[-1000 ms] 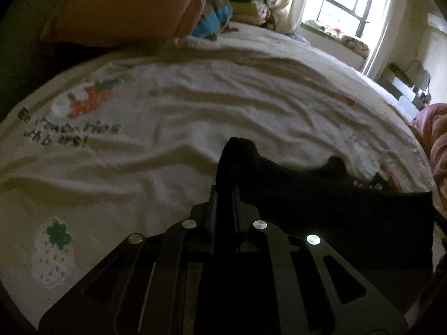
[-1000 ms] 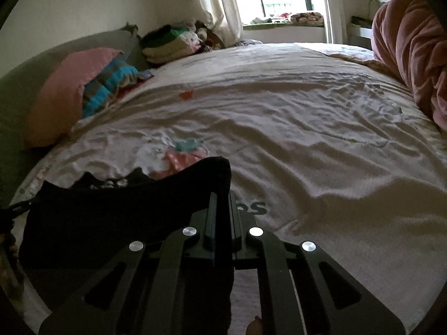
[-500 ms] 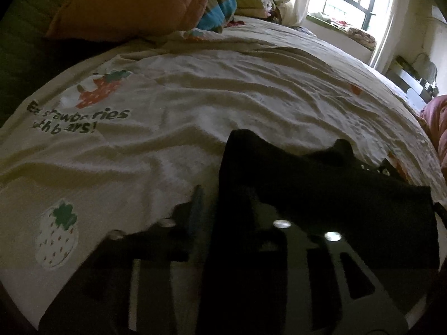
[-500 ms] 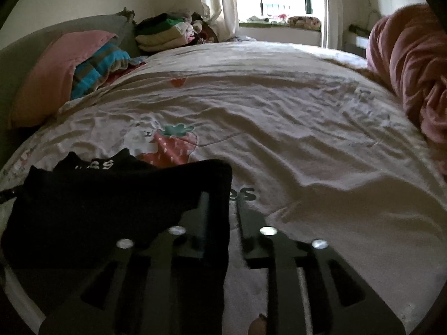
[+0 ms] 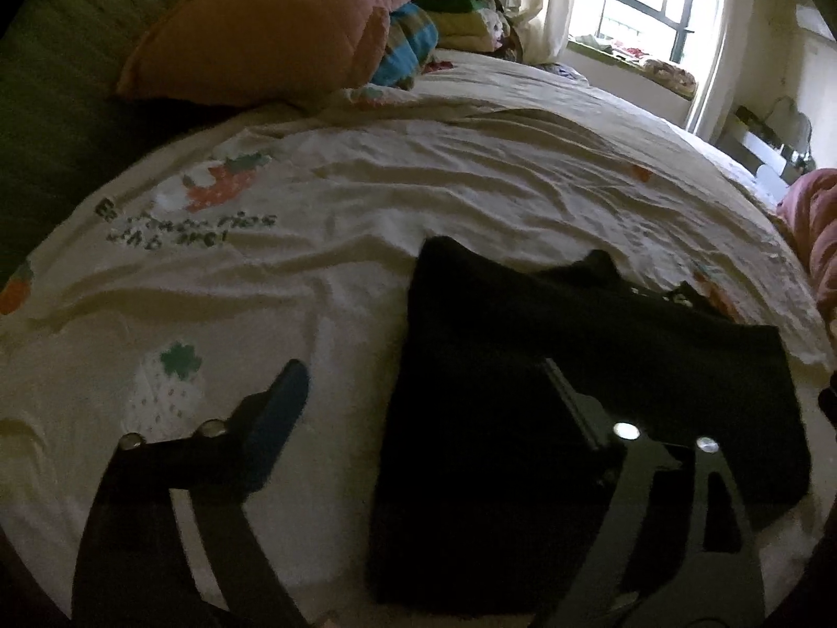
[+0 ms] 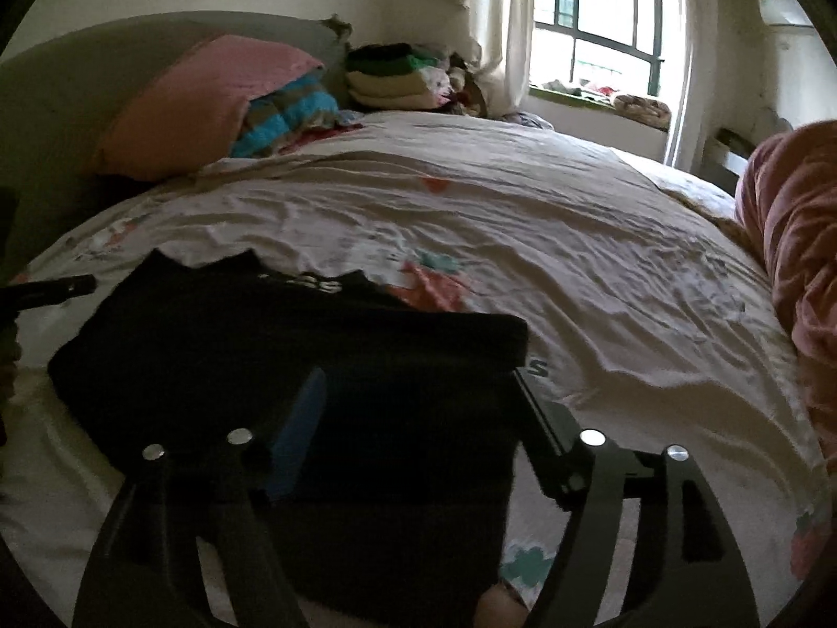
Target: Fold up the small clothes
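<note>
A black garment lies folded flat on the bed sheet, with white lettering on the part that sticks out at its far edge. My left gripper hangs over the garment's left edge. Its jaws are opening and the pads press on nothing; the edge lies below, between the fingers. My right gripper is over the garment's right edge. Its jaws are opening too, and its blue pad is clear of the cloth.
A pink pillow and a striped blue blanket lean on the grey headboard at the back left. Folded clothes are stacked near the window. A pink quilt is heaped on the right.
Both grippers were shut on the garment's near corners. They have let go and opened wide while drawing back and up. The garment now lies loose on the sheet.
</note>
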Demonstrator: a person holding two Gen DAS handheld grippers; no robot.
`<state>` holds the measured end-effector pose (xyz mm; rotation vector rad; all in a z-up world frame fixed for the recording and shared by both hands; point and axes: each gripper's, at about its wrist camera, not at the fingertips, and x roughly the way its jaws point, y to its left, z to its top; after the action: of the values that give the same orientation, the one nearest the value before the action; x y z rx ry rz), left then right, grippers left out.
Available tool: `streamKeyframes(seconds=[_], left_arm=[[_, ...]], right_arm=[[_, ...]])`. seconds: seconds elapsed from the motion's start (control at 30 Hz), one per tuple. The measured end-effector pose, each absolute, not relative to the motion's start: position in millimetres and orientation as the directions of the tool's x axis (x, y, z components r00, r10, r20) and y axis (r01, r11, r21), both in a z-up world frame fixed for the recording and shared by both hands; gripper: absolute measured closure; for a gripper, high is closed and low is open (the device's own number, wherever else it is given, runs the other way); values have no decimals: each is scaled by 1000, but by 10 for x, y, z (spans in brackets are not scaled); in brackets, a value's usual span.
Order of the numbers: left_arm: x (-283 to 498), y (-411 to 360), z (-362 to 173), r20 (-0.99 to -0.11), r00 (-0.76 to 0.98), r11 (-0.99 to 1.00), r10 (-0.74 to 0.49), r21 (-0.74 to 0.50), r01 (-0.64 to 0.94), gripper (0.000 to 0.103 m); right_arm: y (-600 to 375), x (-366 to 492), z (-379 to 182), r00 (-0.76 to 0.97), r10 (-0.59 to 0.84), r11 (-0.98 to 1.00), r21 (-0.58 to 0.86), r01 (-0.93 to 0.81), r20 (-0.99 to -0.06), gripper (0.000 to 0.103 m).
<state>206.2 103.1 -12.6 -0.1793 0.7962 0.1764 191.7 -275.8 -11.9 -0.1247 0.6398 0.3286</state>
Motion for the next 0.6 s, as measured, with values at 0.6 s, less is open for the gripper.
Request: streamKeyframes(seconds=[0.6], left_arm=[[1781,663,-201,-746,666,990,7,-89,-110,10]], right_arm=[[-2502,1554,-275,654,311,914,30,-404,-690,17]])
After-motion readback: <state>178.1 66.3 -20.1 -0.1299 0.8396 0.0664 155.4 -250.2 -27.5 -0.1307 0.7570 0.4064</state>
